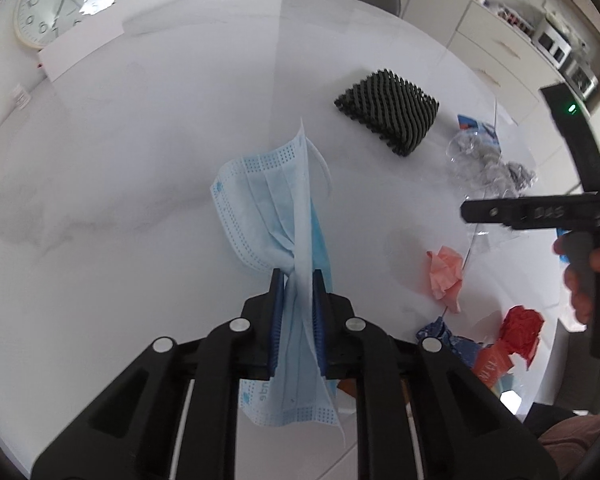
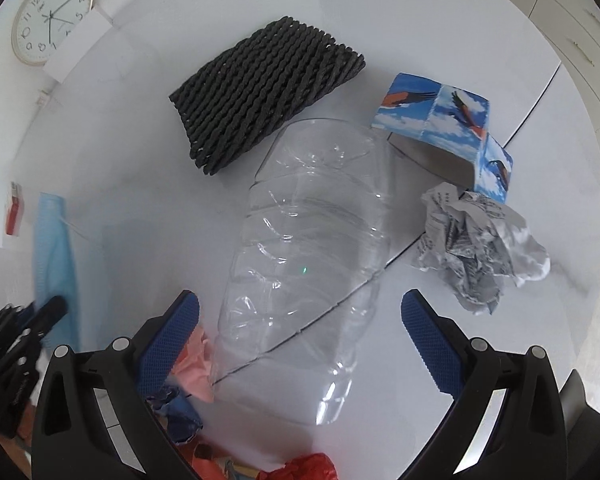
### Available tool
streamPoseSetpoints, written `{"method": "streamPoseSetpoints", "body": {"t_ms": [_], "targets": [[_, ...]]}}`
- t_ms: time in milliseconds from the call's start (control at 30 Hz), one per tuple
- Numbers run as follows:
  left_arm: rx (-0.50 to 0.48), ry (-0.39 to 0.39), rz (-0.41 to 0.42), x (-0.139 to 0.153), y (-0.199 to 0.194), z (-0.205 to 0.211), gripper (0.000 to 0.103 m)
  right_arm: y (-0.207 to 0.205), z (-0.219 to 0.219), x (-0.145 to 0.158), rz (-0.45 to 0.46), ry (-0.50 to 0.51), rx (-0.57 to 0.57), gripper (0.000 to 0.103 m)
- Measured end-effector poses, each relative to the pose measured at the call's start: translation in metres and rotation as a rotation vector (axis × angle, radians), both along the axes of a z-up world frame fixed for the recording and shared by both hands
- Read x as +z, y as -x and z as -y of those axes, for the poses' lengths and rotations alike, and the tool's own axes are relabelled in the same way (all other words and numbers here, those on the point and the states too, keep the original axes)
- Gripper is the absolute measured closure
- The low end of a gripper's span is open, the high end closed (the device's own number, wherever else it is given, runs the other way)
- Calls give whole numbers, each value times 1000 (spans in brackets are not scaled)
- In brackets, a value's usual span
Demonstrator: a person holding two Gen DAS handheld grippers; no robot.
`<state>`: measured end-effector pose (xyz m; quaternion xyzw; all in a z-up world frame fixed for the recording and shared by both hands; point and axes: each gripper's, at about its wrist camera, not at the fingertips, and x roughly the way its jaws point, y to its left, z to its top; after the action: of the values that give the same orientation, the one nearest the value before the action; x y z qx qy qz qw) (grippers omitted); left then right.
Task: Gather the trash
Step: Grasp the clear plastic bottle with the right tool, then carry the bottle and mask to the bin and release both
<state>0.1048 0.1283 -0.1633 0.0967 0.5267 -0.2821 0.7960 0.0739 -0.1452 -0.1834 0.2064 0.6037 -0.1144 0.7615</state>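
The left tool (image 1: 296,280) has its blue-padded jaws pressed together on a pale blue pleated surgical face mask (image 1: 268,216), pinching it near the middle so the fabric bunches between the pads; one end fans out ahead of the tool over the white tabletop (image 1: 120,160), the other hangs back beneath it. A few printed letters show on the mask's lower corner, too partial to read.

The right tool (image 2: 300,308) stands wide open and holds nothing. A crushed clear plastic bottle (image 2: 300,248) lies on the tabletop directly ahead of it and between its two pads without touching either. The bottle's long axis runs away from the tool, tilted slightly to the right, so the jaws already straddle its width; the right hand is plainly the nearer one for this piece, and closing across the body looks like the natural next grasp.

Ahead and right of this tool lie a crumpled printed paper ball (image 2: 480,248) and a blue bird-pattern carton (image 2: 440,120); its print is illegible. A black woven rope mat (image 2: 260,92) lies beyond the bottle.
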Motion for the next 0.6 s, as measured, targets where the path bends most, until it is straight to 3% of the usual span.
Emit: {"method": "streamPoseSetpoints", "body": {"t_ms": [67, 133, 400, 600], "targets": [[19, 12, 4, 8, 6, -4, 89, -2, -2, -4, -10, 2, 16, 24], [23, 13, 13, 14, 12, -5, 89, -2, -4, -6, -7, 2, 25, 31], [47, 27, 38, 35, 37, -1, 89, 2, -12, 20, 65, 12, 103, 33], [29, 25, 54, 50, 65, 22, 89, 33, -6, 55, 146, -19, 168, 34]]}}
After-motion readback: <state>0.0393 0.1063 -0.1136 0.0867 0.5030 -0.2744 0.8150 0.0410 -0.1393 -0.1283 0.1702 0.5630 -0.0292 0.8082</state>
